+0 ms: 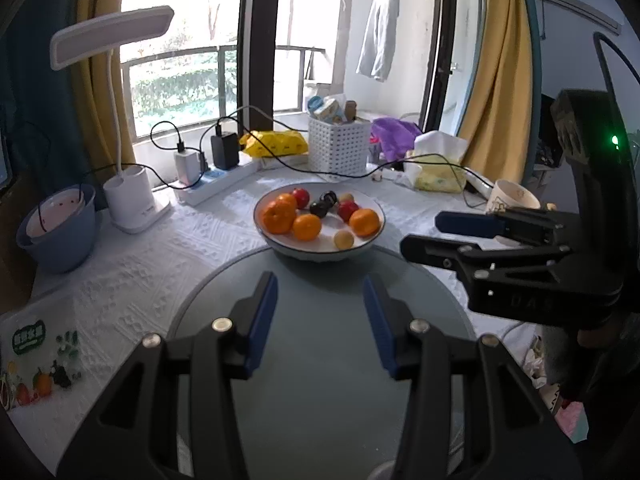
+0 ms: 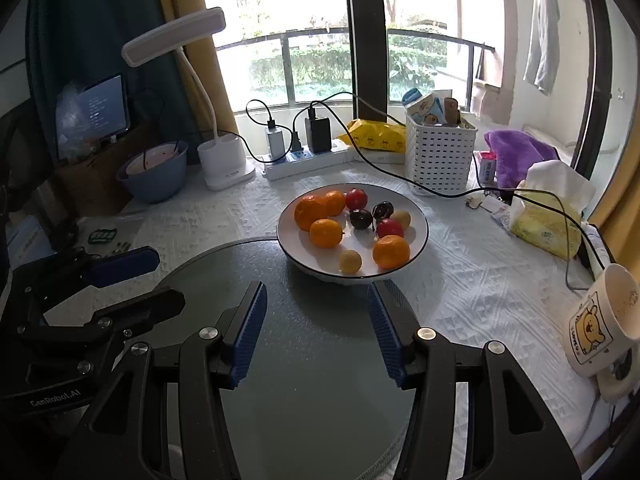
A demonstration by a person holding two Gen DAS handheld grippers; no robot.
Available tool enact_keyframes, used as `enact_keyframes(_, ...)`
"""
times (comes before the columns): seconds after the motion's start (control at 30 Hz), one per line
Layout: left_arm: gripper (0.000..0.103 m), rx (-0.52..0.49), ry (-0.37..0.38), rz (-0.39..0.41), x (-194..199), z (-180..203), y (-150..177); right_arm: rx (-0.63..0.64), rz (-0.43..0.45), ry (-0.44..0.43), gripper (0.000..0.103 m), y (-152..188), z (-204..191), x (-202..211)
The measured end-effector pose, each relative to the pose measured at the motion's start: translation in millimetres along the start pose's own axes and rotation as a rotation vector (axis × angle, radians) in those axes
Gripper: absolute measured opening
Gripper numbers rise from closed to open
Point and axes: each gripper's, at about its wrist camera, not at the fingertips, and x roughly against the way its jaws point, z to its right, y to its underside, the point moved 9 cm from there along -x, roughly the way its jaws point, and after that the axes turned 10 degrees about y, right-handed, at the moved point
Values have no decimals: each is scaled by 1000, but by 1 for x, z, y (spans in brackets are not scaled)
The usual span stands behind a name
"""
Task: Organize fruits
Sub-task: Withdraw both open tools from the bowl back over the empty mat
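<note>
A white bowl [image 1: 372,236] [image 2: 416,208] holds several oranges [image 1: 307,227] [image 2: 326,233], red fruits [image 1: 348,210] [image 2: 389,227], dark fruits [image 1: 319,208] [image 2: 361,219] and small yellow fruits [image 1: 344,239] [image 2: 350,261]. It stands just beyond a round grey tray [image 1: 320,360] [image 2: 312,360]. My left gripper [image 1: 320,284] [image 2: 132,280] is open and empty above the tray. My right gripper [image 2: 316,294] [image 1: 420,232] is open and empty, hovering over the tray's right side, near the bowl.
A white desk lamp [image 1: 128,200] [image 2: 224,164], a blue bowl [image 1: 60,236] [image 2: 156,176], a power strip with chargers [image 1: 216,180] [image 2: 304,156], a white basket [image 1: 340,144] [image 2: 440,152], a tissue pack [image 2: 548,216] and a mug [image 2: 600,320] ring the table. A fruit sticker sheet [image 1: 36,368] lies at the left.
</note>
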Motion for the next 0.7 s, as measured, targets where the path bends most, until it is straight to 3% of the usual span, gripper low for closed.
enact_keyframes(0.7, 47, -48, -9, 103, 55, 33, -2, 12, 121, 18, 55, 3, -3, 64)
